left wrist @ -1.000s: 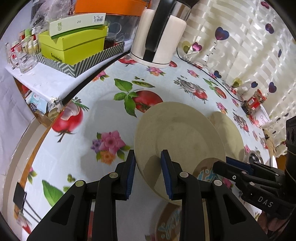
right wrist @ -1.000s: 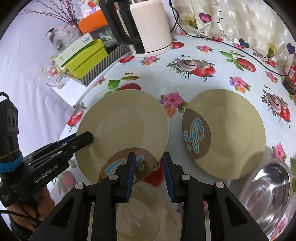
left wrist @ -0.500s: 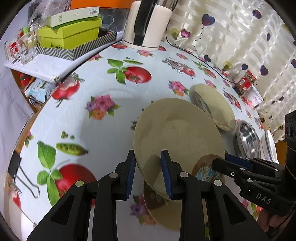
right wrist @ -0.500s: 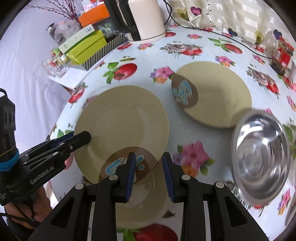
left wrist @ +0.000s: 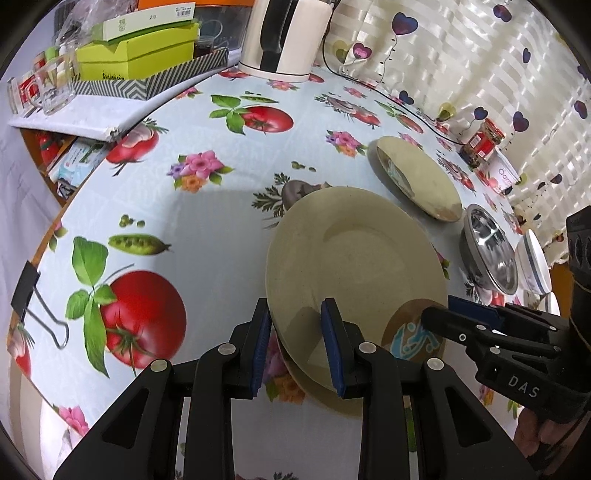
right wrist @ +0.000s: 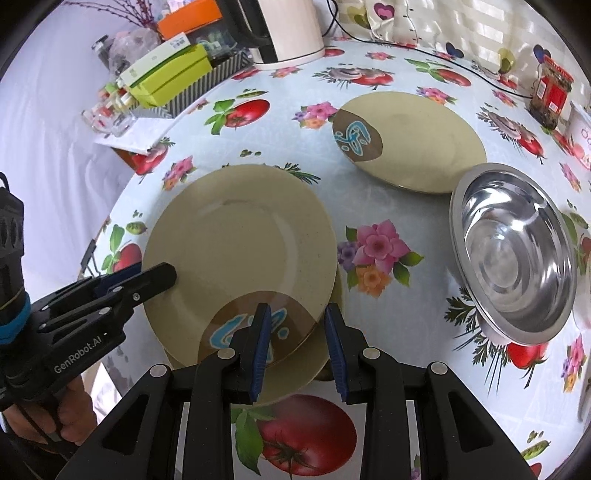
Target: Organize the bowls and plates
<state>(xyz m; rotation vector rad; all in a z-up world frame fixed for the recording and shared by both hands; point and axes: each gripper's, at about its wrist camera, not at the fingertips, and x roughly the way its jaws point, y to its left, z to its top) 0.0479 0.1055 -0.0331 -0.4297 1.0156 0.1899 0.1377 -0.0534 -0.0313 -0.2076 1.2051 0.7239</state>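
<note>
Two grippers, "GenRobot.AI" left gripper (left wrist: 297, 341) and "DAS" right gripper (right wrist: 297, 341), fingers clamped on one beige plate (right wrist: 240, 254).

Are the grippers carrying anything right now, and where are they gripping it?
Both hold one beige plate by its rim: the left gripper on the plain edge, the right gripper on the brown patterned edge. It is above another plate.

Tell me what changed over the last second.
Both grippers, the left gripper and the right gripper, carried the held plate across the table, away from the kettle toward the steel bowl, over another plate beneath. Both grips stayed unchanged.
</note>
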